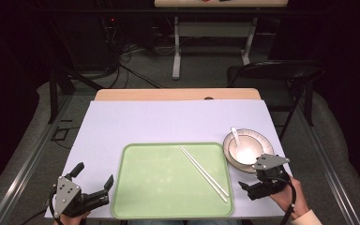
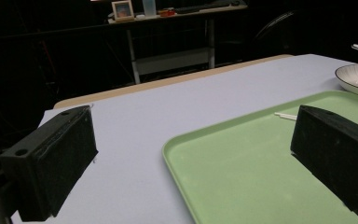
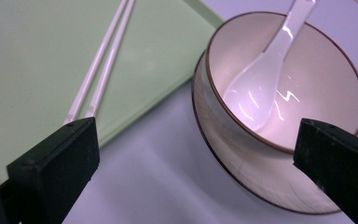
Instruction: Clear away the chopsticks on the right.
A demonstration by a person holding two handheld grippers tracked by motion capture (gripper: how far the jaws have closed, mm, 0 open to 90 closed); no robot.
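Observation:
A pale green tray [image 1: 159,187] lies on the table's near middle, and a pair of white chopsticks [image 1: 204,173] rests slantwise on its right half. To the tray's right, a white bowl [image 1: 243,151] sits on a plate [image 1: 264,140] with a white spoon [image 1: 235,136] in it. My left gripper [image 1: 93,175] is open beside the tray's near left corner, holding nothing. My right gripper [image 1: 255,182] is open just in front of the bowl [image 3: 326,88], with the spoon [image 3: 261,84] and plate [image 3: 242,172] straight ahead and the chopsticks [image 3: 102,70] off to its left.
A lavender sheet [image 1: 168,122] covers the table, and a wooden edge [image 1: 178,94] shows at the far side. A dark folding chair [image 1: 276,75] stands beyond the back right corner. Farther off there is another table [image 1: 215,23], with cables on the floor.

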